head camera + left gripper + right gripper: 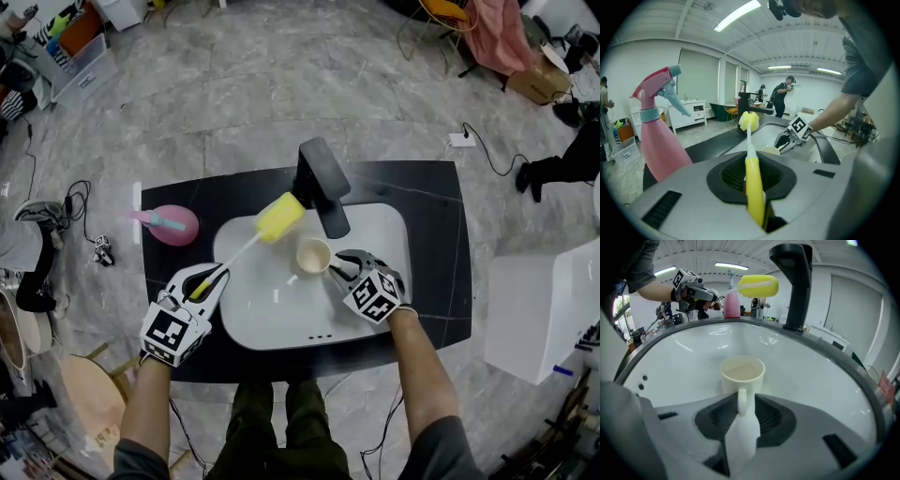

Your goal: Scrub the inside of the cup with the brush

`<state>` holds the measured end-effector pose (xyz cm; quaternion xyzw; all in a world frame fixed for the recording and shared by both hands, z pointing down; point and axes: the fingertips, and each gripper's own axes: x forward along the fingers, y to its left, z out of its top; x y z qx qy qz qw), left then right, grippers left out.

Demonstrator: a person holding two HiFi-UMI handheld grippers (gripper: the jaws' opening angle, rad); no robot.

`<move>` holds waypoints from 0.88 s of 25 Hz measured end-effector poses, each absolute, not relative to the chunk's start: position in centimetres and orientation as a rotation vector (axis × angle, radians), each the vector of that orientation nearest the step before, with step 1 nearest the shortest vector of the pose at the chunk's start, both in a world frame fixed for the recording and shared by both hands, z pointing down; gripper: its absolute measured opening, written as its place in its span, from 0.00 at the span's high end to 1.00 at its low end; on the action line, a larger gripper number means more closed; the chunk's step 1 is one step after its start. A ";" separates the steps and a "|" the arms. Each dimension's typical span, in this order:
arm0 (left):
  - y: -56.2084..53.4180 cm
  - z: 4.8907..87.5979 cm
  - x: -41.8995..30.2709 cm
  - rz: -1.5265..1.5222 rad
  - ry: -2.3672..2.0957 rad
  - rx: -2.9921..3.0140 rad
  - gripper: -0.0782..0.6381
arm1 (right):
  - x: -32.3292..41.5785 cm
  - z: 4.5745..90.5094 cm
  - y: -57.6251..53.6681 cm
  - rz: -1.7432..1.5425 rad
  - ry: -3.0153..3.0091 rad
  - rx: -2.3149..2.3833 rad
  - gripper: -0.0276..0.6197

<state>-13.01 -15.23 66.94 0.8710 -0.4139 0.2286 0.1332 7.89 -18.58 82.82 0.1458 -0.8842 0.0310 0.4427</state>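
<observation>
The cream cup (313,255) stands upright, its handle reaching back between the fingers of the right gripper (337,266). The brush (247,247) has a yellow grip and a white stem, and the grip is clamped between the fingers of the left gripper (214,277) — its yellow sponge head stands well ahead of them.

The black tabletop (431,216) has a white sink (272,314) set in its middle and a black faucet (322,183) at the far rim. A pink spray bottle (171,226) stands on its left end. A cup (313,255) stands upright in the sink.
</observation>
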 end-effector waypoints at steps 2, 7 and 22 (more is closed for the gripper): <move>-15.1 67.0 -12.9 0.668 -1.196 2.528 0.85 | 8.0 82.9 -18.5 0.089 -2.185 0.349 0.80; -14.9 67.1 -12.7 0.677 -1.191 2.532 0.85 | 8.0 83.0 -18.6 0.091 -2.177 0.332 0.78; -14.9 66.9 -13.2 0.690 -1.204 2.520 0.85 | 8.3 82.5 -17.5 0.046 -2.107 0.205 0.77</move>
